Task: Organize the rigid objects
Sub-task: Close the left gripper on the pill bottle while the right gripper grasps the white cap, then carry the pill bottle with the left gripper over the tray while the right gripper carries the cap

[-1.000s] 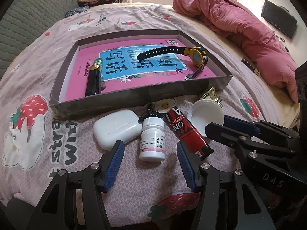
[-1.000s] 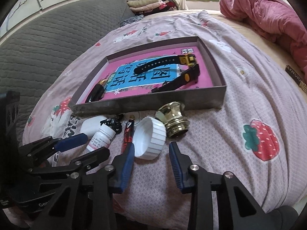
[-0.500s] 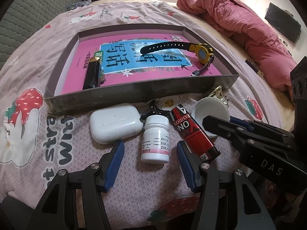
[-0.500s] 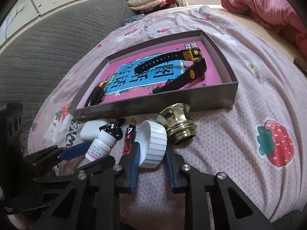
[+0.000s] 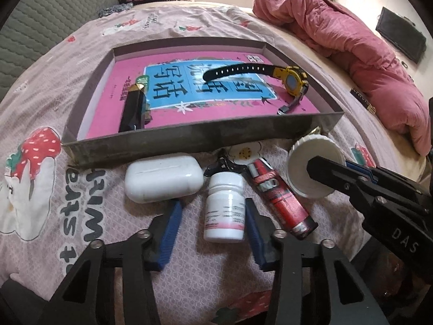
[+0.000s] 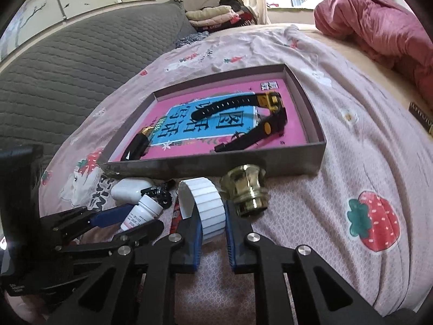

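The right gripper has just clamped its jaws on the white cap, low centre of the frame; the left gripper is closing around the pill bottle, not yet pinching; both look ready to go into the tray above.

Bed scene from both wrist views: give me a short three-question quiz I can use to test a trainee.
1. True or false: the yellow watch lies inside the tray.
2. What do the right tongs grip? A. the white ribbed cap B. a brass fitting C. a black pen
3. Fill in: the pill bottle lies on the bedspread between the earbud case and the red ___.

Key: 1 true. 2 A. 3 lighter.
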